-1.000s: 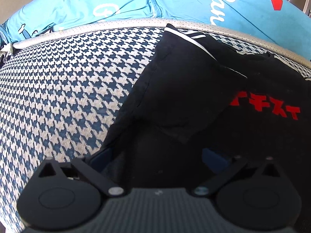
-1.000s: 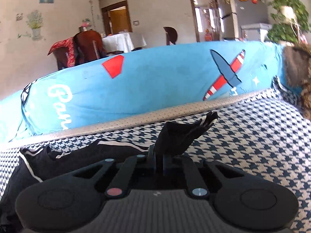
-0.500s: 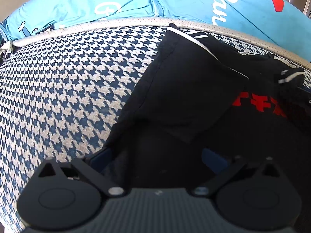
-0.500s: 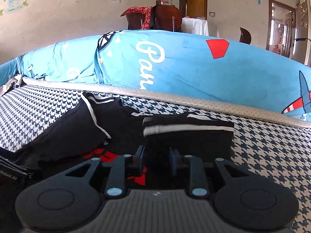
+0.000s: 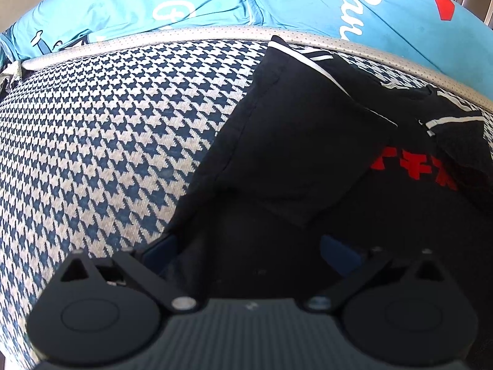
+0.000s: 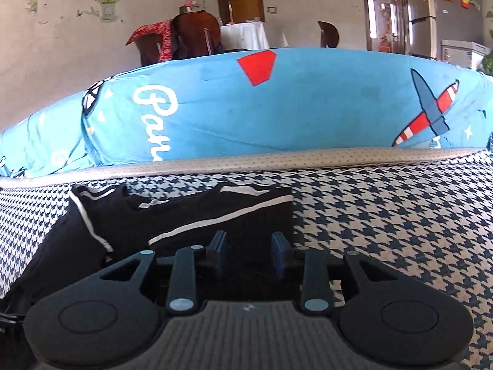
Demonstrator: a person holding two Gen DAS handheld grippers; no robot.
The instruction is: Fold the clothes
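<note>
**On the houndstooth cushion, a black shirt with both sleeves folded in**

Across the houndstooth cushion [image 5: 107, 141] lies a black T-shirt [image 5: 292, 154] with red lettering [image 5: 413, 169] on its chest, close to the blue printed backrest [image 6: 277, 111]. We see 2 sleeves turned inward: the left sleeve [image 5: 308, 117] and the right sleeve [image 6: 215, 215], each edged with a white stripe.

Our right gripper [image 6: 249, 252] sits low over the right sleeve; its jaws are opening, the blue pads stand apart, and no cloth is pinched between them. Our left gripper [image 5: 246, 246] rests over the shirt's lower body with its jaws wide apart, holding nothing.

We judge the sleeve fold to be just set down. To do it well, we should back the right jaws away without snagging the fabric, keep the striped edge flat, then take both hem corners evenly for the next fold.
</note>
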